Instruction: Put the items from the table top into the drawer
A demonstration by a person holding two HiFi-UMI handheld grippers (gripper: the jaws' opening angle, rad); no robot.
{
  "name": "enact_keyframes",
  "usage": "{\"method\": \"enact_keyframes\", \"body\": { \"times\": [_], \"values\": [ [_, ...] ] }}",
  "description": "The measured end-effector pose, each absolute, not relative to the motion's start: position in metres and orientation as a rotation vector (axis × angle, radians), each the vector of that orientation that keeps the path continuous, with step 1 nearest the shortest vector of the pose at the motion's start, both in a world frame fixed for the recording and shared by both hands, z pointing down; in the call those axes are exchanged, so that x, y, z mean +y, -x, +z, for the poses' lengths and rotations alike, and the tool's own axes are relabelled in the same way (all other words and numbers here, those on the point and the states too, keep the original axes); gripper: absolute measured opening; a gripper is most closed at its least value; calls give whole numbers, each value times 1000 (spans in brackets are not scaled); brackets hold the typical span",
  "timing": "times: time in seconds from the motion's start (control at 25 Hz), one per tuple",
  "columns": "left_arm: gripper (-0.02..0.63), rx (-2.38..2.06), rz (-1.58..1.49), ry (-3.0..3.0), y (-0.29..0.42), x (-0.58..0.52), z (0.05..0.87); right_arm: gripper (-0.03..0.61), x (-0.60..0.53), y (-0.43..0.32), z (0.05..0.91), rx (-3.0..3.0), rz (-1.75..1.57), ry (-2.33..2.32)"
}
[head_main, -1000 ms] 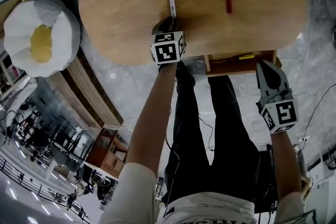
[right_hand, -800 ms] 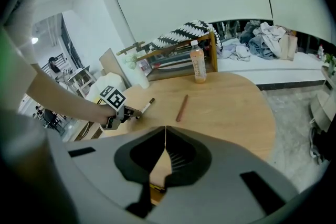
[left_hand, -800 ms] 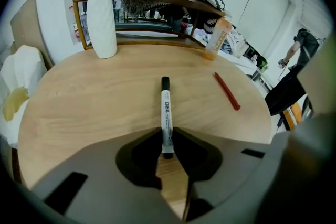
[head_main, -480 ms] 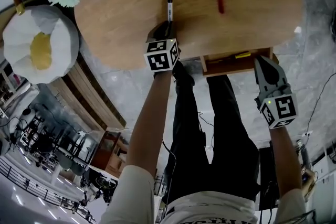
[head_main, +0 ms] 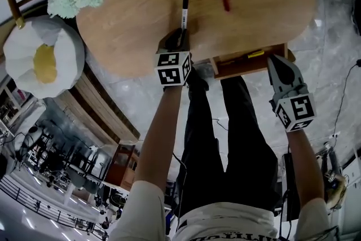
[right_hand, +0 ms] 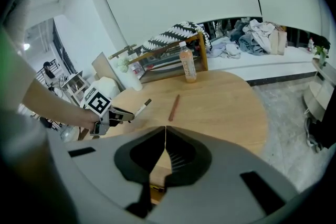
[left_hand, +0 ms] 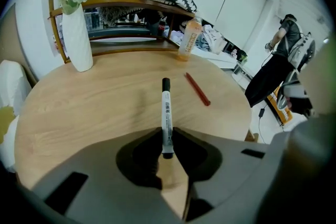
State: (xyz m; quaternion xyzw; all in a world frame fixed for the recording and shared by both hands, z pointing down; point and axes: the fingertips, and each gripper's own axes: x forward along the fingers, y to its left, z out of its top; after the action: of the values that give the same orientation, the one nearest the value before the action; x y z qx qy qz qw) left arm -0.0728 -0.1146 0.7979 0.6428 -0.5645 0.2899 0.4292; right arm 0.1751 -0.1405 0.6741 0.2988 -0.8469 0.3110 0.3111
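Left gripper (left_hand: 167, 139), jaws just closing, clamps the marker (left_hand: 166, 107) by its tail over the table (left_hand: 94, 107) edge; red pen (left_hand: 197, 88) lies ahead-right. Right gripper (right_hand: 164, 131), clenched empty, hangs at the open drawer (head_main: 242, 65), which holds a yellow pen (head_main: 254, 54).

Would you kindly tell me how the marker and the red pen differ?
The marker is white, black-capped and thicker; the red pen is slim and all red. The left tongs clamp the marker; the red pen lies free on the table. Both are writing tools.

Marker (left_hand: 166, 115) label (tiny print) unreadable
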Motion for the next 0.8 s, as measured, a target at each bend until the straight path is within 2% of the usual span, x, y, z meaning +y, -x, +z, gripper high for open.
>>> {"method": "enact_keyframes", "body": {
  "times": [0.8],
  "values": [
    [77, -1177, 827, -1837, -8, -67, 789, 21, -109, -199, 685, -2195, 895, -826]
  ]
}}
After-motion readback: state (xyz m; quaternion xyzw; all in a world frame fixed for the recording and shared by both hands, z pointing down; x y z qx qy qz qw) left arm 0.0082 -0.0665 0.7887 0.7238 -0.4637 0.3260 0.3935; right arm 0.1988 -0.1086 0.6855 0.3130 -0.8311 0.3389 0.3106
